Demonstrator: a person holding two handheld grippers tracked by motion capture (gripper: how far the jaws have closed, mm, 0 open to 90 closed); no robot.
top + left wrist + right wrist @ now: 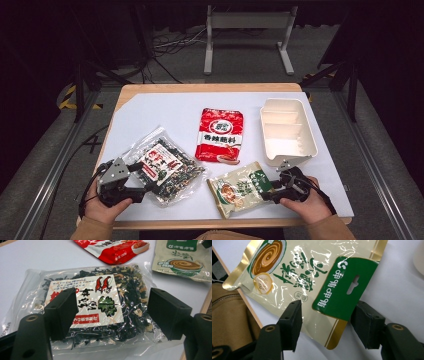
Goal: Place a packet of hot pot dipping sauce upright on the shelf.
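Observation:
A clear bag of dark dried seaweed (167, 169) (100, 302) with a red and white label lies at the front left of the white sheet. My left gripper (145, 178) (113, 312) is open at its near end, one jaw on each side of the label. A beige pouch with a green header (240, 187) (294, 272) lies at the front right. My right gripper (270, 189) (329, 325) is open, and the pouch's green header corner lies between its jaws. A red snack packet (220, 136) (112, 250) lies flat mid-table.
A white compartment tray (265, 131) stands at the right, just beyond my right hand. The table's wooden front edge (249, 307) runs close behind the pouch, with a brown sleeve (227, 322) below it. A white stand (247, 22) is on the floor beyond the table.

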